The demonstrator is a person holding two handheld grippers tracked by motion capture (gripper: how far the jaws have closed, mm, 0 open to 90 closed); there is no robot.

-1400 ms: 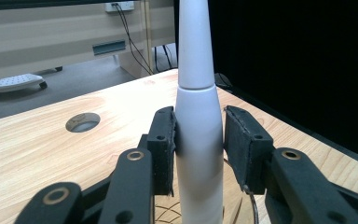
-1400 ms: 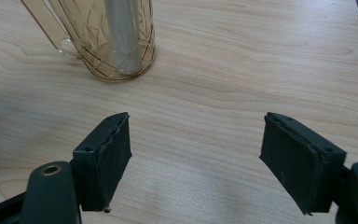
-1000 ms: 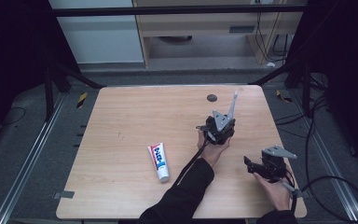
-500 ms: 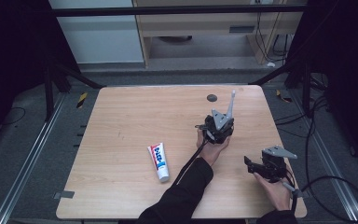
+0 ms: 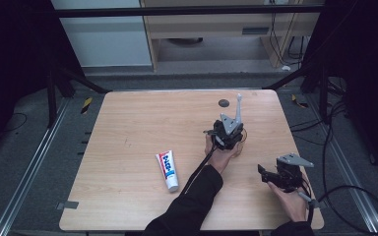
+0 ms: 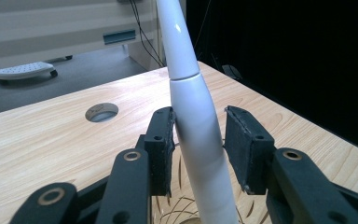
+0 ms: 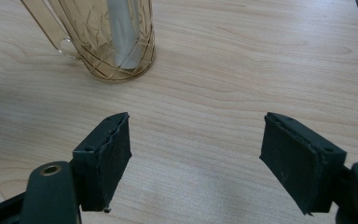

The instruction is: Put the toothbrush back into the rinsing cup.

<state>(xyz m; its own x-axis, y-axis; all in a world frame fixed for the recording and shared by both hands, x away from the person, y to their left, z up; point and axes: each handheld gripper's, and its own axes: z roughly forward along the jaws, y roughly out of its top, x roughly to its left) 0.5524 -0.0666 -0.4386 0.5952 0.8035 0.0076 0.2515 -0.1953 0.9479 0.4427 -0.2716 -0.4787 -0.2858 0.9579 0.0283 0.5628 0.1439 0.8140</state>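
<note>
Standing in a clear amber-lined glass mug (image 7: pixel 116 39) at the bench's (image 5: pixel 128 128) three o'clock, the white electric toothbrush (image 6: pixel 198 121) sat between the left gripper's (image 6: pixel 199 149) half-open jaws, one pad touching. The right gripper (image 7: pixel 198 156) gaped empty. Next, probably withdrawing cleanly upward.

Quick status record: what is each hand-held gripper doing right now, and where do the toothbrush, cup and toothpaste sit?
left hand-held gripper: jaws around the toothbrush handle; one pad touches it, a gap shows at the other
right hand-held gripper: open, nothing between the jaws, low over the table
electric toothbrush: white, upright, base inside the cup
glass cup: amber, with handle, standing on the table
toothpaste tube: lying flat, apart from the cup
table: light wood
</note>
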